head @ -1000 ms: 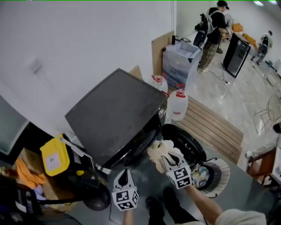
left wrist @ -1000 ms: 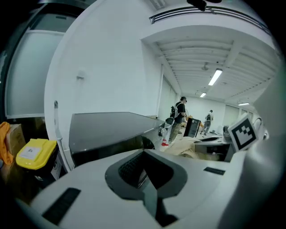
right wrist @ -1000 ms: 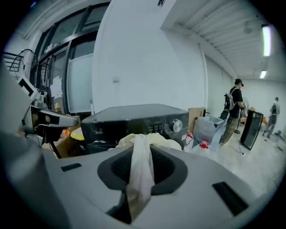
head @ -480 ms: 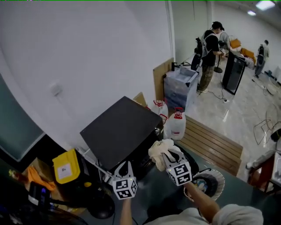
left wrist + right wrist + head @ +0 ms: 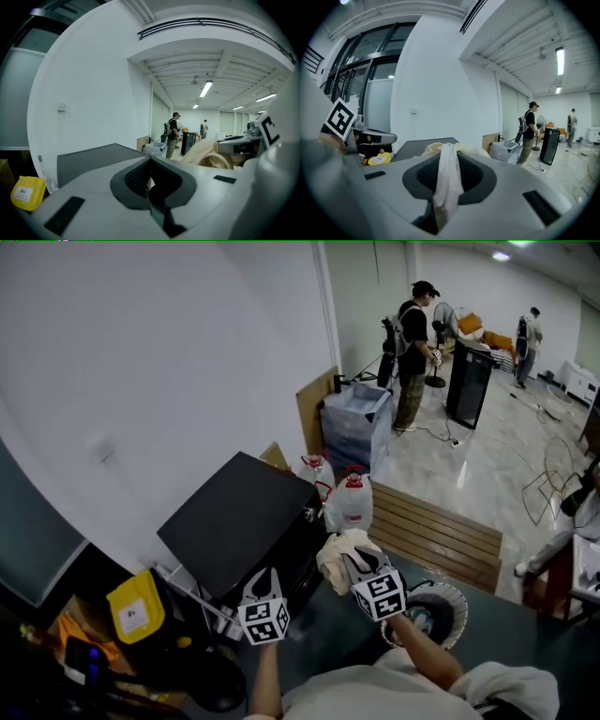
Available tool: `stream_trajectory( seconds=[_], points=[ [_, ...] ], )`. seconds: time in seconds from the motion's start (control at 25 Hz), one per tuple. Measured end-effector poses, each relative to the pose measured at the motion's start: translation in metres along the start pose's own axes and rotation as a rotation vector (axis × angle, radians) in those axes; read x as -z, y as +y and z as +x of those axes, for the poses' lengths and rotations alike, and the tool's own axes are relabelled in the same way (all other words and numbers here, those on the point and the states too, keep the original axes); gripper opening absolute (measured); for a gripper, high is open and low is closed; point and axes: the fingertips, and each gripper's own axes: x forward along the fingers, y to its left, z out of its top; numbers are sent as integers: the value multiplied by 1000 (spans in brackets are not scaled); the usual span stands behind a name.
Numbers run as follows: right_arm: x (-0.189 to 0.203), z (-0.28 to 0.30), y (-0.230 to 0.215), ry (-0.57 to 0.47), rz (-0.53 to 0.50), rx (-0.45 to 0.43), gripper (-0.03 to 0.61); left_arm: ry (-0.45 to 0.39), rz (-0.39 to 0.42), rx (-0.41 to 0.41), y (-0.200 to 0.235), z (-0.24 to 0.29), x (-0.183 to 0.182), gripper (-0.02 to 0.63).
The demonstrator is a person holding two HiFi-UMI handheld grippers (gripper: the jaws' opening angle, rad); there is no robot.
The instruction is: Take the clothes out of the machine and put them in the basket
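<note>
Change vs a second ago: both tools are up and away from the machine (image 5: 239, 521). It now sits smaller and further down-left in the head view, and its front opening no longer shows. The right hand-held gripper (image 5: 357, 564) is clenched on the cream cloth (image 5: 339, 552), same grip as before, so we read this piece as out of the machine and the extract step as done for it. What's left: carry it to the basket (image 5: 458, 600), at lower right of the head view just right of that tool, then let go. The left hand-held gripper (image 5: 266, 577) has its jaws together with nothing in them, at lower centre-left by the machine's front corner. Cloth: off-white, crumpled into a loose bunch over the jaw tips at frame centre, held in the air, and it looks clear of both machine and basket. In the right gripper view one limp strip runs down between the jaws. We judge it light and floppy; a trailing end could snag the basket rim.
</note>
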Motion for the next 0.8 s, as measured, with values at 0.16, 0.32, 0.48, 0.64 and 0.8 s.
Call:
stream_trajectory(
  seconds=[0.16,0.32,0.48,0.64,0.8],
  points=[
    [15,-34,-18,10,28,62,78,4,23,63,-31,4,-2,18],
    [27,-64,-45,13,60,154,78,13,56,151,-69,19,-6,18],
    [44,-100,-77,23,98,274,78,25,85,269,-118,39,-4,18],
    [55,-144,-113,29,129,409,77,37,119,403,-179,55,-4,18],
    [71,-194,-144,47,164,537,77,48,150,527,-239,61,0,18]
  ],
)
